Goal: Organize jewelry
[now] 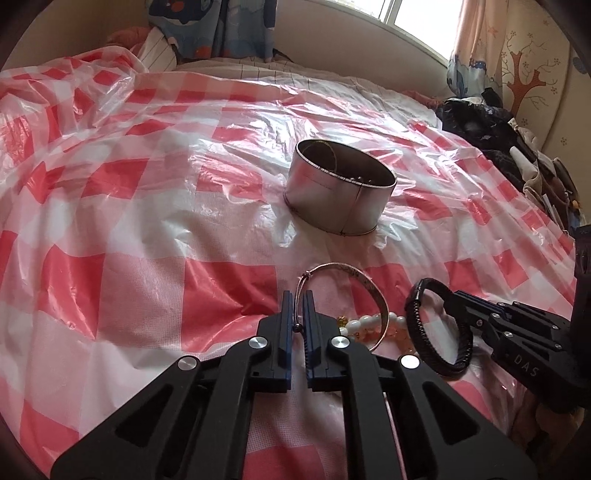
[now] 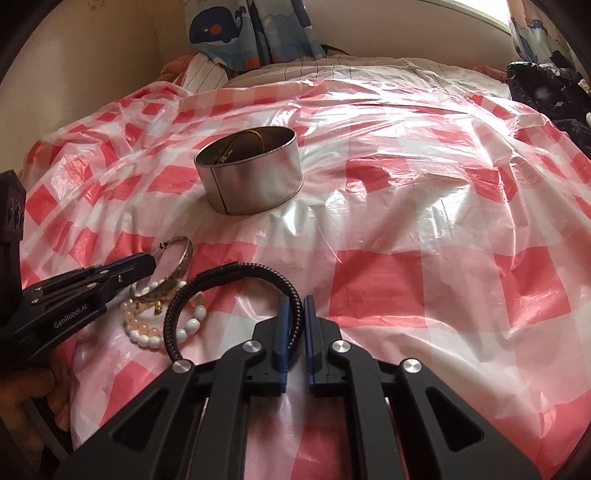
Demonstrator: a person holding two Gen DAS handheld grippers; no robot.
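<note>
A round metal tin (image 1: 338, 186) stands open on the checked plastic sheet; it also shows in the right wrist view (image 2: 251, 175) with some jewelry inside. My left gripper (image 1: 297, 299) is shut on the thin wire side of a silver bangle (image 1: 364, 284), seen too in the right wrist view (image 2: 181, 258). My right gripper (image 2: 294, 304) is shut on a black braided bracelet (image 2: 229, 277), which the left wrist view (image 1: 439, 328) shows lifted on edge. A white bead bracelet (image 2: 159, 328) lies on the sheet under both.
The red-and-white checked plastic sheet (image 1: 147, 221) covers a bed. Dark clothes and clutter (image 1: 498, 125) lie at the right edge. Curtains (image 2: 255, 29) and a wall stand behind.
</note>
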